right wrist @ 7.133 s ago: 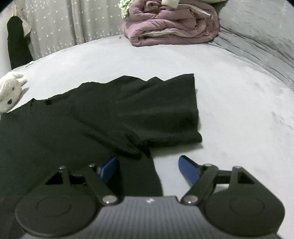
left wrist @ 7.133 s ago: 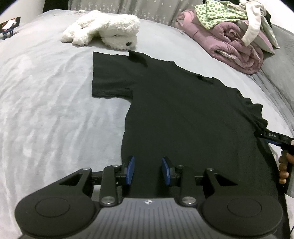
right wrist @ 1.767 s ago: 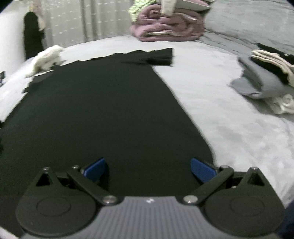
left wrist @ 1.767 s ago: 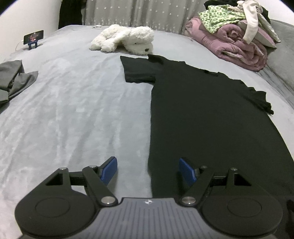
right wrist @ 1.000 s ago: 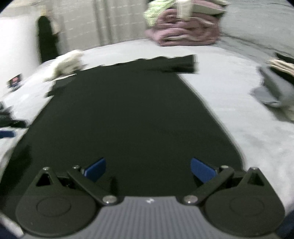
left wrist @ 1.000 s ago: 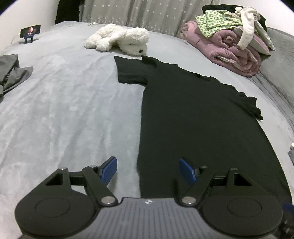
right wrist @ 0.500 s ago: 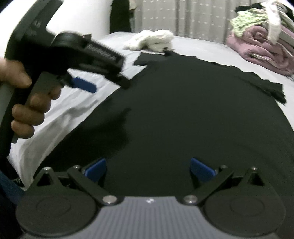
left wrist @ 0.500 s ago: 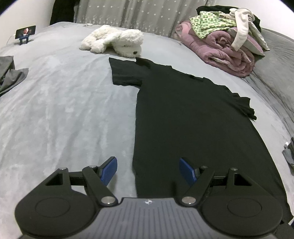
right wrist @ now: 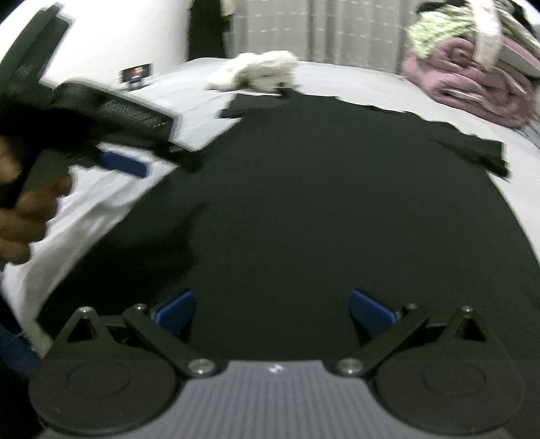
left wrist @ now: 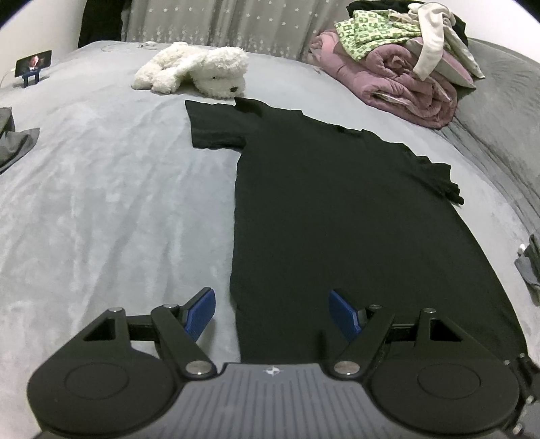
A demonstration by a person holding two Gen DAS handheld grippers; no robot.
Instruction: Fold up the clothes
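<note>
Grey bedding (left wrist: 101, 202) covers a big bed, and a black T-shirt (left wrist: 337, 219) lies spread out flat on it, with its collar far away and its bottom hem close to the cameras. One short sleeve (left wrist: 216, 126) sticks out flat on the left side, and the other sleeve (left wrist: 442, 179) on the right side looks a bit bunched up. Just past the collar lies a white plush toy (left wrist: 199, 72), and its nose is right next to the shirt's shoulder. At the far right of the bed sits a pink rolled blanket (left wrist: 405, 87) with a green patterned cloth (left wrist: 371, 33) and other clothes piled on top. A small phone on a blue stand (left wrist: 33, 66) is far off at the left, and a bit of grey clothing (left wrist: 15, 145) lies at the left edge. Behind the bed hangs a grey curtain (left wrist: 219, 20) with tiny white dots. The left gripper (left wrist: 271, 309) hovers low over the shirt's bottom left corner, and its blue fingers (left wrist: 200, 309) are spread wide with nothing in them; one finger is over the bedding and the other is over the shirt. The right gripper (right wrist: 273, 312) hovers over the bottom of the shirt, and its fingers (right wrist: 175, 309) are spread wide and hold nothing too. In the right wrist view, which is blurry, a hand (right wrist: 27, 209) holds the handle of the left gripper.
</note>
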